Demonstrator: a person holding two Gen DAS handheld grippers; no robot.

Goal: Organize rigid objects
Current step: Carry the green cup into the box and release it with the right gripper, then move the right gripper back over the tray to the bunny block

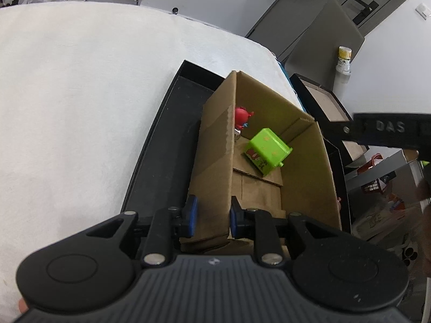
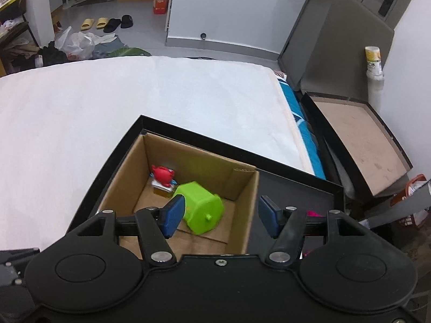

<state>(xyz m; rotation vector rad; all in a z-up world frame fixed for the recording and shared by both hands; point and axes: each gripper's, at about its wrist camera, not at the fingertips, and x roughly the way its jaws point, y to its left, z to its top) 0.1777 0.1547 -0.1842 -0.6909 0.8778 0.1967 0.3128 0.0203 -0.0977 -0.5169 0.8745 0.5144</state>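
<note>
An open cardboard box (image 1: 215, 145) (image 2: 129, 177) stands inside a black tray (image 1: 161, 140) (image 2: 291, 185) on a white bed. In the box lie a green plastic toy block (image 1: 268, 150) (image 2: 203, 210) and a small red figure (image 1: 242, 117) (image 2: 162, 176). My left gripper (image 1: 212, 212) is shut on the box's near left wall, one blue pad on each side. My right gripper (image 2: 219, 215) is open and empty, hovering above the box over the green block.
The white bed (image 1: 80, 94) (image 2: 134, 97) spreads to the left and far side. A second black tray with a brown inside (image 2: 358, 140) (image 1: 323, 99) leans past the bed's right edge. A yellow-capped bottle (image 2: 373, 62) stands by the wall.
</note>
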